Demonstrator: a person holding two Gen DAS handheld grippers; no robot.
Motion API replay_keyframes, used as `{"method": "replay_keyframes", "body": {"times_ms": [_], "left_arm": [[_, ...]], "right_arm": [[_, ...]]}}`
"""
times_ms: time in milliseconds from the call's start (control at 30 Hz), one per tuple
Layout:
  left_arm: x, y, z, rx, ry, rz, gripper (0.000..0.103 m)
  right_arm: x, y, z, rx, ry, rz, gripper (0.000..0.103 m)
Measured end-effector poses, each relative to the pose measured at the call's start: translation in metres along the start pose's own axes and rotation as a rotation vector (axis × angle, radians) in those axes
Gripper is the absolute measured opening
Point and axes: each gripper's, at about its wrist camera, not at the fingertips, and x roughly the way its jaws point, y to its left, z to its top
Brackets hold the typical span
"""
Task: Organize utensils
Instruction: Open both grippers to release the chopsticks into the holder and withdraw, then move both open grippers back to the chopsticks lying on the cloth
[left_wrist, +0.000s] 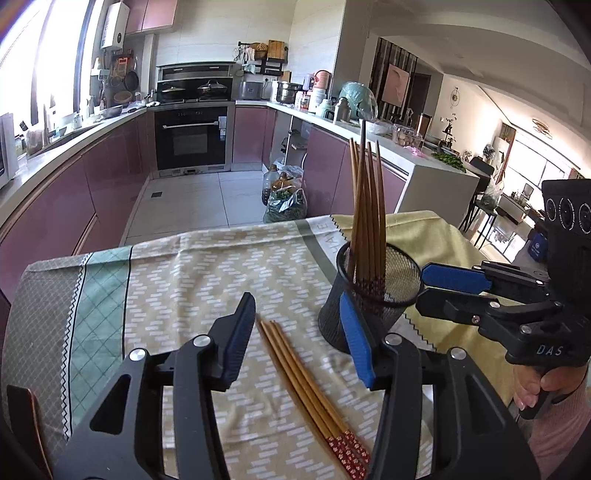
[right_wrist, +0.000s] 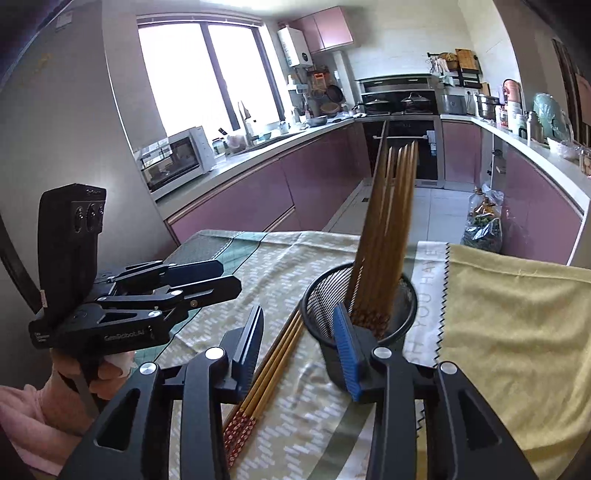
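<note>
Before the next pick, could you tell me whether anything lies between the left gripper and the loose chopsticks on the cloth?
Nothing visible does: the left gripper is open just above the loose chopsticks, and the mesh holder stands off to one side.

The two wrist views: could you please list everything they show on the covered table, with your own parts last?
Chopsticks in holder: a bundle, count unclear, brown with red patterned ends, standing red ends down in the cup.
Loose chopsticks: about four, brown with red patterned ends, lying together on the cloth between the left tool's fingers.
Mesh holder: one, black, upright on the cloth, right of the loose chopsticks.
Patterned cloth: one, beige and white with a green edge, covering the table.
Yellow cloth: one, pale yellow, zigzag edge, on the table's right side.
Left tool: black with blue pads, open, above the loose chopsticks.
Right tool: black with blue pads, open, beside the holder.
Hands: one on each tool's handle, pink sleeves.
</note>
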Motion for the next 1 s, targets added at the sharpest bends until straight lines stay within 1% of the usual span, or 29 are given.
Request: {"method": "replay_keyframes", "body": {"times_ms": [233,433,500,700,1000], "left_arm": [[0.012,0.017,-0.042,-0.022,0.102,0.018,0.047],[0.024,0.020,-0.066,-0.022,0.159,0.036,0.047],[0.027,0.019,-0.070,-0.014,0.170,0.048,0.047],[0.039,0.014,-0.079,-0.006,0.214,0.040,0.047],[0.052,0.006,-0.082,0.013,0.245,0.046,0.047]], "right_arm": [[0.037,0.012,-0.035,0.028,0.135,0.022,0.038],[0.054,0.022,-0.054,0.032,0.196,0.014,0.038],[0.056,0.024,-0.059,0.026,0.206,0.007,0.037],[0.059,0.031,-0.065,0.017,0.224,-0.011,0.037],[0.057,0.029,-0.067,0.022,0.232,-0.019,0.037]]}}
